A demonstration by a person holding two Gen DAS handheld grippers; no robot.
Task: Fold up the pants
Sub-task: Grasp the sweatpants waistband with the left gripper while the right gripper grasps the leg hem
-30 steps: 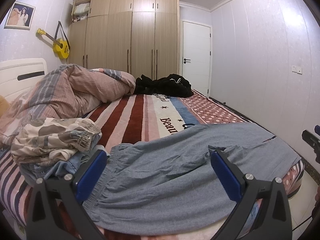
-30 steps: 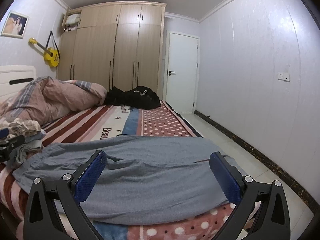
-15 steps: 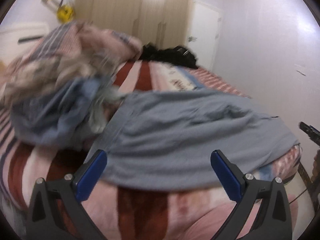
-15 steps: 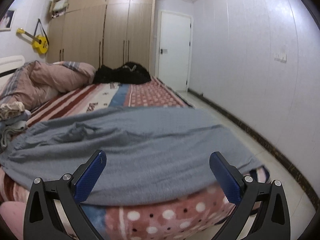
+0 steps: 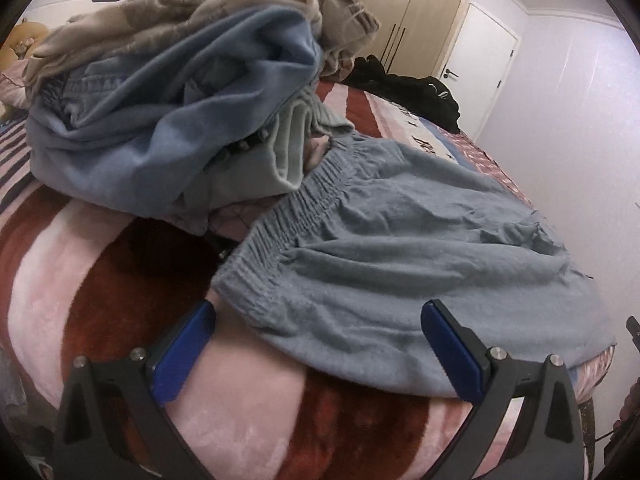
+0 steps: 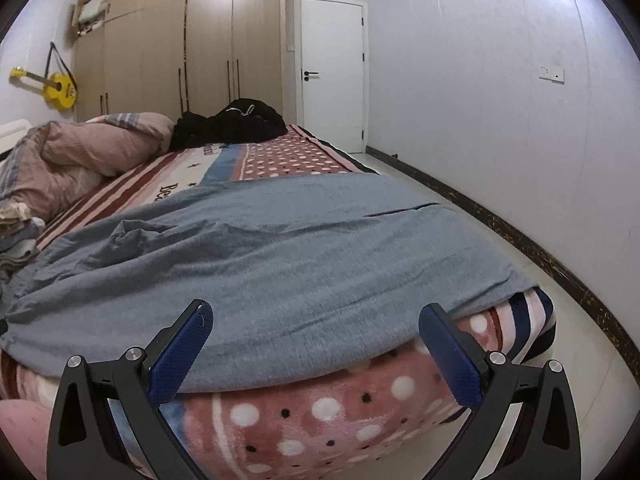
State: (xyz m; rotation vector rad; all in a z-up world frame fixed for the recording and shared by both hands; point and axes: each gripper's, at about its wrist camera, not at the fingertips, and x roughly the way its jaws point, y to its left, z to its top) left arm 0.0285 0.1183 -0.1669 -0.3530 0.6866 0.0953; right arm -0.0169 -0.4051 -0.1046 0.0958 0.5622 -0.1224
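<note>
Grey-blue pants (image 5: 400, 256) lie spread across the near edge of the bed, the elastic waistband (image 5: 276, 236) at the left and the leg ends (image 6: 472, 248) at the right. My left gripper (image 5: 316, 336) is open, low over the bed, its fingers straddling the near corner of the waistband without closing on it. In the right wrist view the same pants (image 6: 280, 264) fill the middle. My right gripper (image 6: 316, 336) is open at the bed's front edge, its fingers either side of the hanging near hem of the legs.
A heap of clothes (image 5: 168, 104) in blue and beige sits just left of the waistband. The bed has a striped and dotted blanket (image 6: 320, 412), a rumpled pink duvet (image 6: 88, 152) and black clothing (image 6: 232, 124) at the far end. Floor (image 6: 500, 240) lies right.
The left gripper has dropped and swung left toward the waistband corner, close to the clothes heap. The right gripper has lowered to the near hem of the pant legs. Both stay open.
</note>
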